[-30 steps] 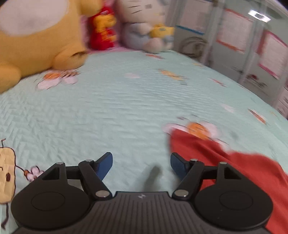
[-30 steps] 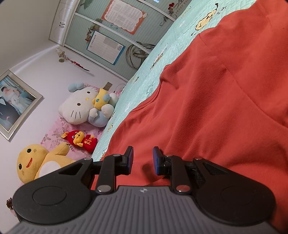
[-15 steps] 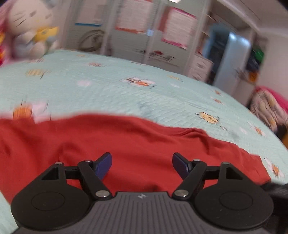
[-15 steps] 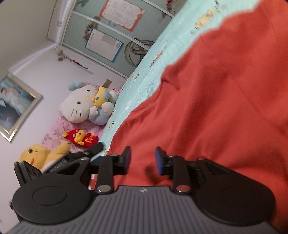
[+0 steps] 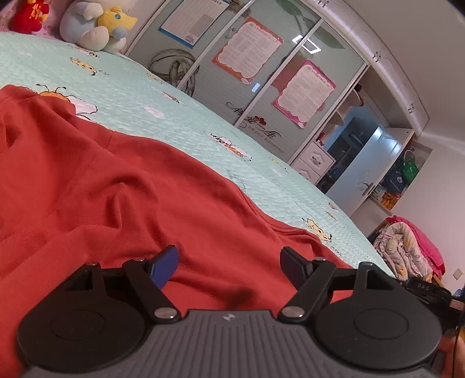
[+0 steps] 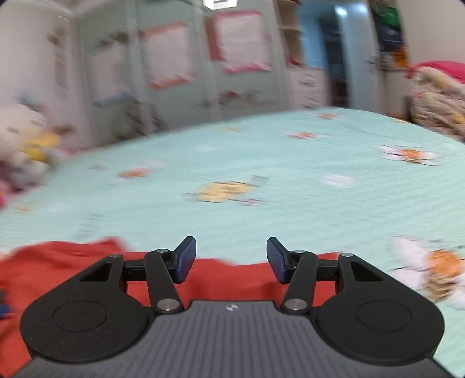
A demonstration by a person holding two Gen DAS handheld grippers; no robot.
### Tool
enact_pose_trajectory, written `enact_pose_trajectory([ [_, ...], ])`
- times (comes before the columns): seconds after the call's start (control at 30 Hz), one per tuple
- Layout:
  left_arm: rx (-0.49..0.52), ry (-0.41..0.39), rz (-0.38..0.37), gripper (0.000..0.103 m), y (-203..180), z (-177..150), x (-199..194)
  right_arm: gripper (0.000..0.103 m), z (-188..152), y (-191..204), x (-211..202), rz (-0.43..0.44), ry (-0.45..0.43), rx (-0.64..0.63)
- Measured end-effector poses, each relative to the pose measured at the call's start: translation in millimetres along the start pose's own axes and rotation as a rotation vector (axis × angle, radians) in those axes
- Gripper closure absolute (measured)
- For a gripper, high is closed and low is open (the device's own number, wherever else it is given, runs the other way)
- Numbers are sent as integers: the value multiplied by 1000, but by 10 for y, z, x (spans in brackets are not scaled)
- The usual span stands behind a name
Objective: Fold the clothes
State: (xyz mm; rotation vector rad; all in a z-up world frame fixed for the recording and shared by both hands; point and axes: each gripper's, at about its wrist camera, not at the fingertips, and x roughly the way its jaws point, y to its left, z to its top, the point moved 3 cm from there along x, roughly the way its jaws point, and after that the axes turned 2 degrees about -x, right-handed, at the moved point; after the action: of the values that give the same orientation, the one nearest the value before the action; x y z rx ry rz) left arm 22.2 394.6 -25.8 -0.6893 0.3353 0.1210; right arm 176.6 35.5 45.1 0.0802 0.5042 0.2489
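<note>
The bed [image 5: 180, 116] carries a mint quilted cover printed with flowers and bees. Plush toys [image 5: 96, 23] sit at the 11 o'clock corner of the left wrist view; a wardrobe [image 5: 247, 67] with pinned sheets stands at 12 o'clock, and a heap of bedding [image 5: 407, 250] lies at 3 o'clock. The red garment [image 5: 116, 189] lies spread on the bed, wrinkled, a seam running across it. The left hand-held gripper [image 5: 229, 263] hangs over it, jaws wide apart and empty. The right hand-held gripper [image 6: 231, 258] is opening, nothing between its jaws; the garment's edge [image 6: 72, 256] lies below it from 6 to 9 o'clock, blurred.
</note>
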Motion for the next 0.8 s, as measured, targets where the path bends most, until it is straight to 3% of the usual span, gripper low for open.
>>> enact_pose_trajectory([
  [0.07,-3,6,-6,23,-2,7,-59,44,32,-295,14,-58,12,61],
  [0.13,-10,11,-12,23,13,14,-105,28,-10,-521,20,-110,19,103],
  [0.23,-31,21,-30,23,35,39,-141,26,-186,-732,139,-63,102,225],
  [0.27,-48,22,-51,23,44,49,-149,29,-236,-729,150,-25,107,259],
  [0.33,-77,24,-98,23,55,68,-164,50,-320,-693,170,38,119,304],
  [0.37,-88,23,-125,24,55,76,-172,79,-332,-616,175,45,128,282],
  [0.4,-83,29,-151,24,36,81,-167,98,-344,-538,180,52,137,260],
  [0.5,-66,43,-140,25,18,93,-158,99,-366,-367,49,37,154,203],
  [0.67,-71,75,-66,36,69,116,-90,99,-367,-510,-392,-111,181,134],
  [0.73,-26,81,-42,36,17,92,-73,97,-468,-506,-276,-131,262,81],
  [0.8,-14,84,-39,36,0,92,-73,93,-522,-462,-183,-159,270,63],
])
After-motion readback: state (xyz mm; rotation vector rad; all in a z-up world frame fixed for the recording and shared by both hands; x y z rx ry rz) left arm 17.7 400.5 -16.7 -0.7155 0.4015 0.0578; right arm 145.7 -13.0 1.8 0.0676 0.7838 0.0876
